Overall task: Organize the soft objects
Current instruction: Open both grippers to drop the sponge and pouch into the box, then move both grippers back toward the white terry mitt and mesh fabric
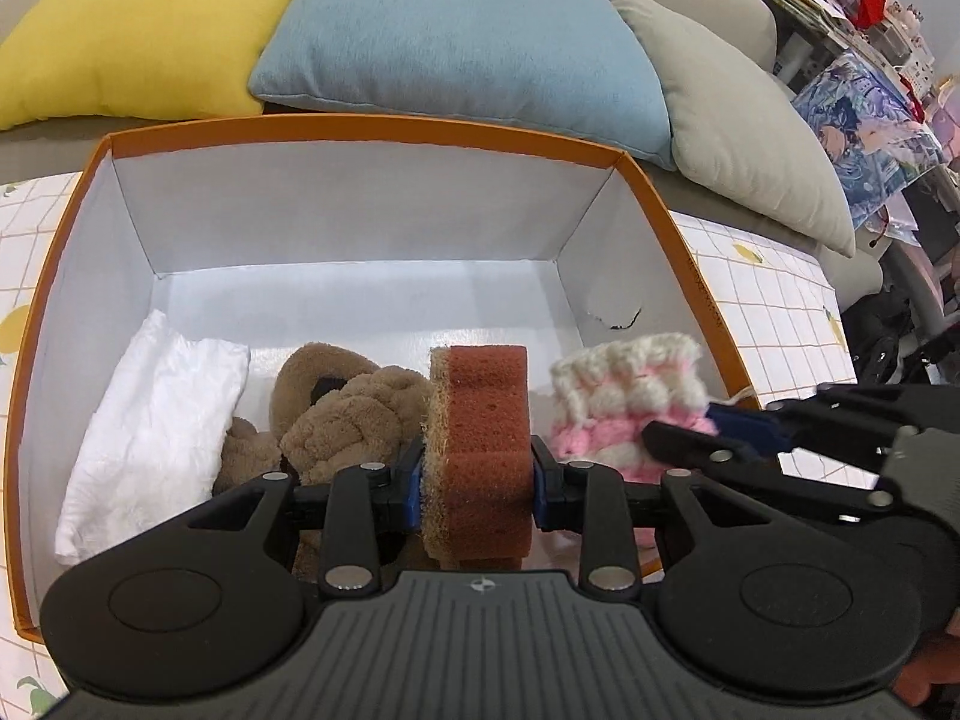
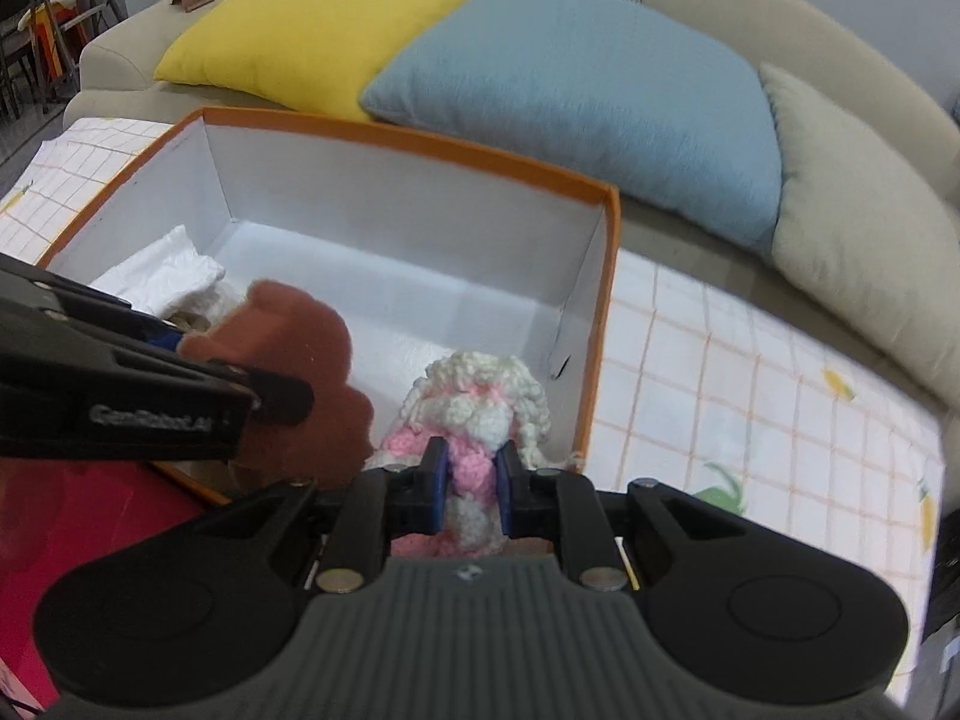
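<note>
An orange box (image 1: 372,131) with white inside stands on the table. In it lie a white cloth (image 1: 156,414) at the left and a brown plush toy (image 1: 354,414) in the middle. My left gripper (image 1: 477,480) is shut on a brown sponge (image 1: 480,420), held upright over the box's near side. My right gripper (image 2: 470,480) is shut on a pink and white knitted piece (image 2: 480,414), held over the box's near right corner. The knitted piece (image 1: 630,402) and the right gripper (image 1: 708,438) also show in the left wrist view. The sponge (image 2: 300,372) shows in the right wrist view.
A checked tablecloth (image 2: 750,408) covers the table right of the box (image 2: 606,312). Behind it a sofa holds a yellow cushion (image 1: 138,30), a blue cushion (image 1: 462,42) and a beige cushion (image 1: 750,132). Cluttered shelves (image 1: 870,30) stand at the far right. A red surface (image 2: 78,528) lies near left.
</note>
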A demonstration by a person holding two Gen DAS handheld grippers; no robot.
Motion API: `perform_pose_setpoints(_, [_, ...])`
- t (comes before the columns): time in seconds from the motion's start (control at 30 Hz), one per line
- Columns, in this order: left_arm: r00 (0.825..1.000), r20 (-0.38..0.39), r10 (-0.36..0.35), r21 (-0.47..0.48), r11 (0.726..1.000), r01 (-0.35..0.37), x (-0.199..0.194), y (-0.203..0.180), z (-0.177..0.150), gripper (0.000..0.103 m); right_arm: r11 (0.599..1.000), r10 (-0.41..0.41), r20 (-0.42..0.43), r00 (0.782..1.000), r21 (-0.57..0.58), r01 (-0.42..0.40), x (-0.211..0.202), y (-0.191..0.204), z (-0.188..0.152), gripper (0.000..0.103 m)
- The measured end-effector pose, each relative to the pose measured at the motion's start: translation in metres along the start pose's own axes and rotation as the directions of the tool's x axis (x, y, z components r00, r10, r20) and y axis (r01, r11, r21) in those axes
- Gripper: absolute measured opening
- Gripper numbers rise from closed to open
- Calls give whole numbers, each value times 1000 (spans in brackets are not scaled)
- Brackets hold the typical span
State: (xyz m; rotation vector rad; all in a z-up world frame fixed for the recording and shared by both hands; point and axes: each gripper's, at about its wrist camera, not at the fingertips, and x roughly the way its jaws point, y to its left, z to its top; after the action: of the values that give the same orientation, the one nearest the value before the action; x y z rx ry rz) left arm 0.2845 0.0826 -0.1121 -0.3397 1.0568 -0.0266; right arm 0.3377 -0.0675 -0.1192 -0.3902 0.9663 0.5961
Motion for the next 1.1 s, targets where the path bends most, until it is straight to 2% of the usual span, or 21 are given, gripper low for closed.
perform_pose_setpoints(0.07, [1000, -1, -3, -16, 1000, 3, -2, 2, 1, 41, 999, 19, -12, 1000, 29, -19, 5, -2, -2, 18])
perform_pose_setpoints(0.2, [1000, 25, 17, -32, 999, -16, -7, -1, 1, 66, 1000, 17, -10, 1000, 24, -17, 6, 2, -5, 20])
perform_pose_setpoints(0.4, [997, 68, 39, -13, 999, -38, -24, -8, -1, 83, 1000, -23, 9, 1000, -21, 23, -1, 12, -6, 44])
perform_pose_setpoints(0.57, [994, 106, 36, 10, 999, -38, -47, -19, -6, 84, 997, -61, 60, 996, -53, 65, -23, 15, -9, 54])
perform_pose_setpoints(0.7, [985, 161, 59, 23, 998, -64, -70, -26, -17, 84, 994, -97, 109, 989, -39, 102, -48, 14, -14, 66])
perform_pose_setpoints(0.77, [978, 196, 67, 32, 997, -74, -82, -30, -27, 84, 992, -116, 144, 983, -22, 120, -62, 15, -19, 66])
perform_pose_setpoints(0.93, [957, 287, 37, 105, 992, -70, -114, -43, -57, 83, 994, -110, 226, 968, 51, 101, -99, 17, -43, 66])
perform_pose_setpoints(1.1, [933, 359, 3, 198, 977, -79, -141, -60, -92, 81, 988, -122, 261, 958, 128, 91, -125, 20, -78, 67])
